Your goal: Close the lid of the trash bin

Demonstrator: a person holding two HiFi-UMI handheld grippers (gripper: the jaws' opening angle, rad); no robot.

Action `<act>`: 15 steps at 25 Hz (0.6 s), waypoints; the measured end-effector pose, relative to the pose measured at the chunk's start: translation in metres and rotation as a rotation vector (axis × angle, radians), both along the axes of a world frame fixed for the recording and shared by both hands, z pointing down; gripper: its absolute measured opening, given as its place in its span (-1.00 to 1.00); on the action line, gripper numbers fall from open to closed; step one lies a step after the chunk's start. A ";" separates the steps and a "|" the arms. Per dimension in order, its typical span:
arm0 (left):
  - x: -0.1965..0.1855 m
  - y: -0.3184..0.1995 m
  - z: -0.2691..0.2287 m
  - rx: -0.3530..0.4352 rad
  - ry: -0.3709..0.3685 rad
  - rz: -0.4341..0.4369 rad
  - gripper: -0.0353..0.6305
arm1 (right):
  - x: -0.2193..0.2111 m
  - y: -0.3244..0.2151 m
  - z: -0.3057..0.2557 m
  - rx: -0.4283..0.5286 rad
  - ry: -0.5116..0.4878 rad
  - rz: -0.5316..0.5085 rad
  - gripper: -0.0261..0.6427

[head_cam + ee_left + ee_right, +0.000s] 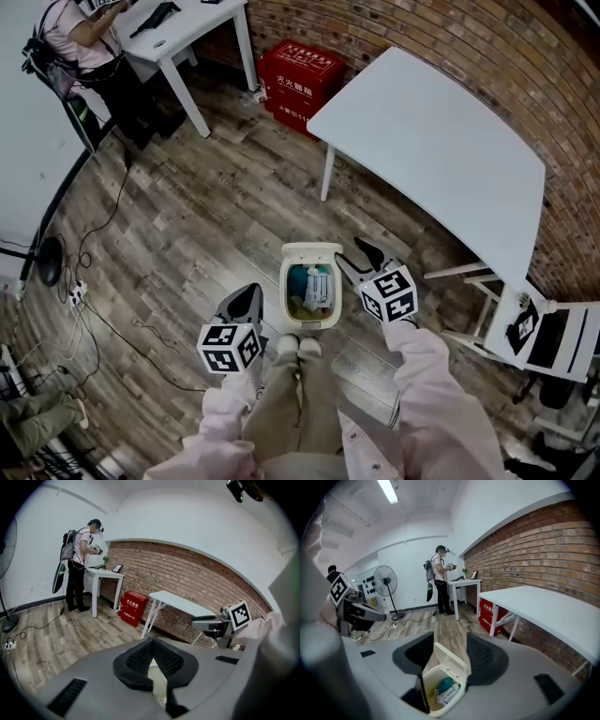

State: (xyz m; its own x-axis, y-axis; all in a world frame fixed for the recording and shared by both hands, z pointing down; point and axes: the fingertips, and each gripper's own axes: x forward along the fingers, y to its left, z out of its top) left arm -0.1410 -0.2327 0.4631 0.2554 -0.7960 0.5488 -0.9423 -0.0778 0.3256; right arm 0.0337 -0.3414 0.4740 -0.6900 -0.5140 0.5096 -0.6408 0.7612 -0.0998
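The trash bin (309, 319) stands on the wooden floor (187, 225) right at the wearer's feet, with the toes of the pale shoes (297, 346) at its near edge. Its lid (310, 251) is up, hinged at the far side and tilted back, so I look straight into the open mouth. Inside I see a teal item (306, 279) and some white packaging (450, 694).

My right gripper (450, 641) hangs over the bin's far right corner. Its tongs are spread wide with nothing pinched. In the right gripper view the raised lid and the open mouth show in the gap between them, and I cannot tell whether either pad touches the lid.

My left gripper (247, 298) sits just to the left of the bin, near its rim. Its tongs are pressed together, the dark pads meeting at the tip, and nothing is caught between them. Each gripper carries its marker cube, the left one (230, 346) low beside the wearer's leg and the right one (389, 293) just right of the bin.

Beyond the bin, a white table (441, 141) stands along the brick wall (375, 28), with a red box (300, 77) on the floor by the wall, between it and a second white table. A white chair (553, 337) stands to the right. At the second white table (187, 28) in the far corner another person (80, 37) stands working. A pedestal fan (385, 581) stands by the white wall, and cables (103, 309) trail over the floor on the left.
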 end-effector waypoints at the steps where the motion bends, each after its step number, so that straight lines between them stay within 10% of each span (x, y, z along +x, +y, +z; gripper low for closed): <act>1: 0.001 -0.004 0.008 -0.010 0.000 0.008 -0.91 | -0.003 -0.004 0.009 -0.004 0.017 -0.024 -0.28; 15: 0.012 -0.024 0.091 -0.111 0.029 0.038 -0.91 | -0.032 -0.025 0.117 -0.055 0.231 -0.290 -0.28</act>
